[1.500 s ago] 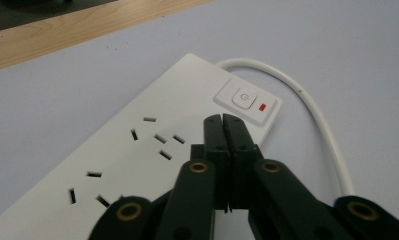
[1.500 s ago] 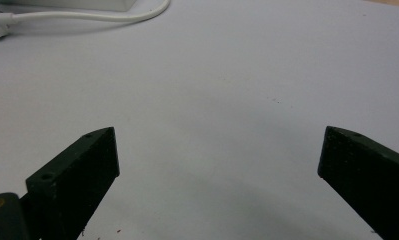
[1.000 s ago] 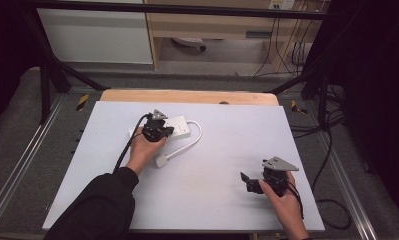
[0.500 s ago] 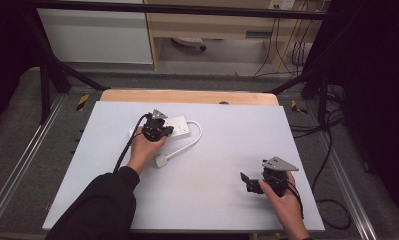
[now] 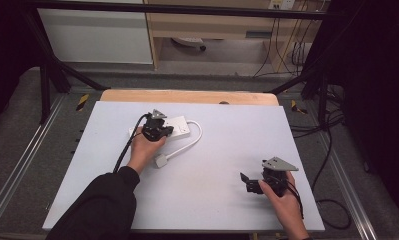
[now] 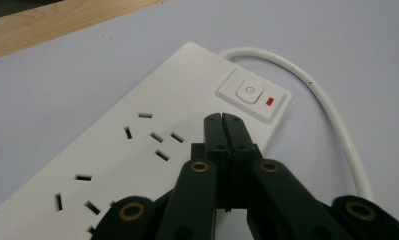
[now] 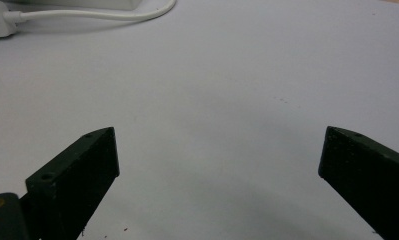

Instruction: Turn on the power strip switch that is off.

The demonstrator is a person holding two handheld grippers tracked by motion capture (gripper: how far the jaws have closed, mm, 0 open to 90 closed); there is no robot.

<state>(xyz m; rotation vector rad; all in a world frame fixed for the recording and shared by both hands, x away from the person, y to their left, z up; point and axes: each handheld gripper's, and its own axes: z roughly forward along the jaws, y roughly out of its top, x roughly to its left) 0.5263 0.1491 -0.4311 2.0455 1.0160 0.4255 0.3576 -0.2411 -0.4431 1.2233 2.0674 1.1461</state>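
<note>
White power strip point(image 6: 152, 150) under the left gripper point(image 6: 222, 120) — jaws pressed together, tips just short of its switch point(image 6: 250, 92)

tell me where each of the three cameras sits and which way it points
High view: above the person's side, looking forward and down on the white table; both forearms and hands enter from below.
Left gripper view: rides the left gripper, aimed over shut jaws at the power strip and its switch.
Right gripper view: rides the right gripper, looking low across the table between open jaws.
Shared: the white cable also appears in the left gripper view.
</note>
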